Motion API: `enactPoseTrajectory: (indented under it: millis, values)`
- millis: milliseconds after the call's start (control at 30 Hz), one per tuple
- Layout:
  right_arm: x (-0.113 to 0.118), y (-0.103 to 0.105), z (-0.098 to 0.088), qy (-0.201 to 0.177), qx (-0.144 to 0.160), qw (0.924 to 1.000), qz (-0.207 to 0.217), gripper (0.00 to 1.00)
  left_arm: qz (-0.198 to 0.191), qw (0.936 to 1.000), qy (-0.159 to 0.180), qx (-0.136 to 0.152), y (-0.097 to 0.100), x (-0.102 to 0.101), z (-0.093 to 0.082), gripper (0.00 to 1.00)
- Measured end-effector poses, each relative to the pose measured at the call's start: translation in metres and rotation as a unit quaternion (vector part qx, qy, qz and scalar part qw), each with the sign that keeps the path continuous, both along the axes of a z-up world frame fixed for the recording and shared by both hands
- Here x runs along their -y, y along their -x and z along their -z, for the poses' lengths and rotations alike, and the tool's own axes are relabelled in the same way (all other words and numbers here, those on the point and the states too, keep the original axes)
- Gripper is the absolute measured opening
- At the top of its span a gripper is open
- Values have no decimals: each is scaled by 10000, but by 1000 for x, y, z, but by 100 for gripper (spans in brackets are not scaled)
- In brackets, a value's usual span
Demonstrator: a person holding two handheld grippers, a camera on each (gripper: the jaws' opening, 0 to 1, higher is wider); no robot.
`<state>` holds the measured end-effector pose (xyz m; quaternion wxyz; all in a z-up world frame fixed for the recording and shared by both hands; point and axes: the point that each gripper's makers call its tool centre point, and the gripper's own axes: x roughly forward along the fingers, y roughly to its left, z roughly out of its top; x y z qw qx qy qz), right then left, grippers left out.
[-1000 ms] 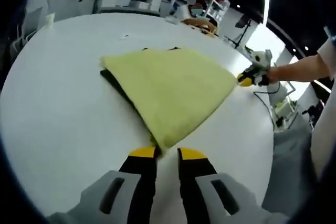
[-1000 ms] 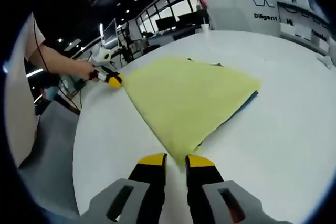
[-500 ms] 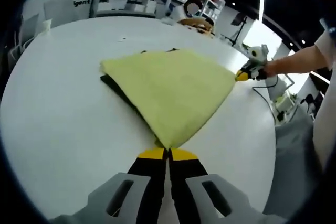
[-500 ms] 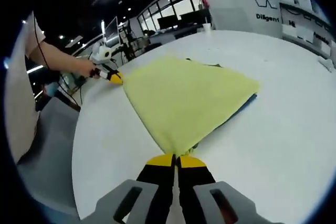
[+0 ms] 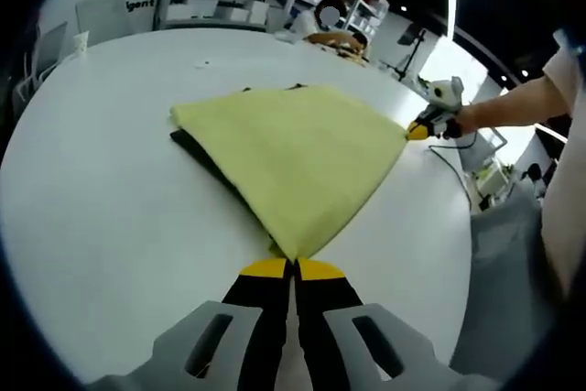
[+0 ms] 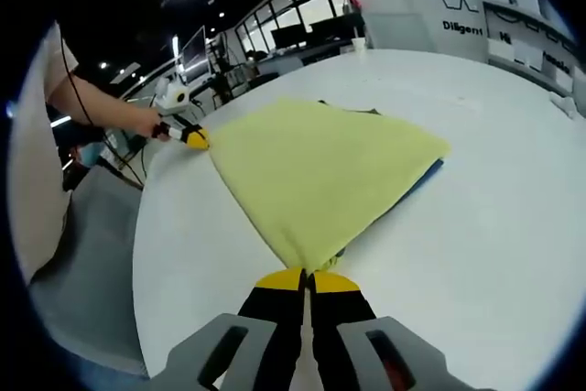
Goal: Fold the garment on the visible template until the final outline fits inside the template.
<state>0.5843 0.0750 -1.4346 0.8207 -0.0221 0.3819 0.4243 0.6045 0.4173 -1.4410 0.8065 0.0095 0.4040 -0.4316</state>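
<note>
Left gripper view shows the left gripper (image 5: pixel 293 267) with its yellow-tipped jaws pressed together on the near corner of the yellow garment (image 5: pixel 298 148), which lies spread on the white table (image 5: pixel 101 199). Across the cloth, the right gripper (image 5: pixel 419 131) pinches the far right corner, a hand behind it. In the right gripper view the same is seen from the other side: the right gripper (image 6: pixel 308 278) is clamped on its corner of the garment (image 6: pixel 320 167), and the left gripper (image 6: pixel 195 137) holds the corner opposite.

The main risk, as I judge it, is a slipping corner: each pinch takes only the very tip of the fabric, so a quick lift or an uneven pull between the two hands could drag one corner free and spoil the fold line. A second risk is the dark template (image 5: pixel 197 151) under the cloth (only a thin edge of it peeks out along the garment's left side, and a bluish edge (image 6: pixel 430 176) shows in the right gripper view). If the garment is dragged rather than lifted, the template could shift with it, or the folded outline could land off it. Carrying the cloth too far toward the table's edge would also take it out of the workspace.
</note>
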Motion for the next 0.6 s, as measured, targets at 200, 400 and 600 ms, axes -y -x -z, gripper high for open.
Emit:
enactPoseTrajectory:
  millis: [200,400,600]
  values:
    - [1,4,1,74,15,10000,16,0,-29,10000,-9,-12,4,0,0,1]
    - [3,2,4,164,-32,9998,130,0,-168,9998,-20,-119,3,-1,1,2]
    - [2,14,4,364,21,9993,26,2,-412,9989,-143,-164,7,-8,2,3]
